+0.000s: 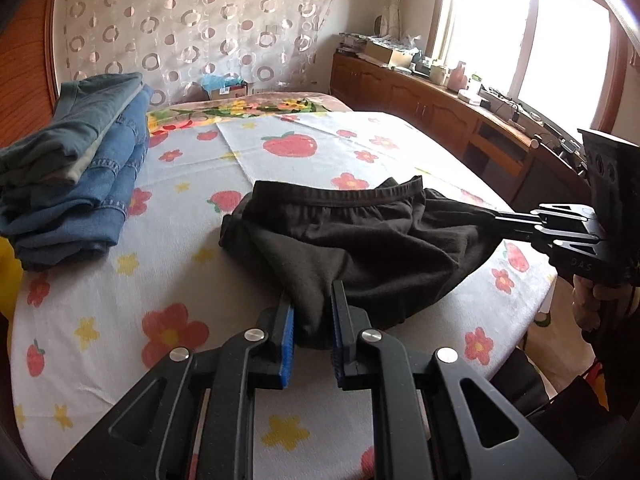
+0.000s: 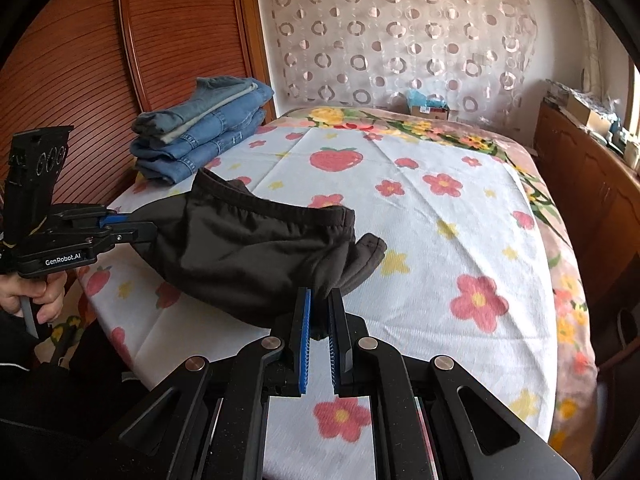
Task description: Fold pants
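Note:
A pair of black pants (image 1: pixel 360 240) with an elastic waistband hangs in a bundle between my two grippers, just above the bed. My left gripper (image 1: pixel 312 304) is shut on one end of the fabric. My right gripper (image 2: pixel 320 300) is shut on the other end of the pants (image 2: pixel 248 248). The right gripper also shows at the right of the left wrist view (image 1: pixel 500 216), pinching the cloth. The left gripper shows at the left of the right wrist view (image 2: pixel 148 228), also pinching it. A loose black end (image 2: pixel 368 252) droops onto the sheet.
The bed has a white sheet (image 1: pixel 200 240) with strawberries and flowers. A stack of folded jeans (image 1: pixel 76 176) lies at its far left, also seen in the right wrist view (image 2: pixel 204 128). A wooden sideboard (image 1: pixel 440 104) with clutter runs under the window on the right.

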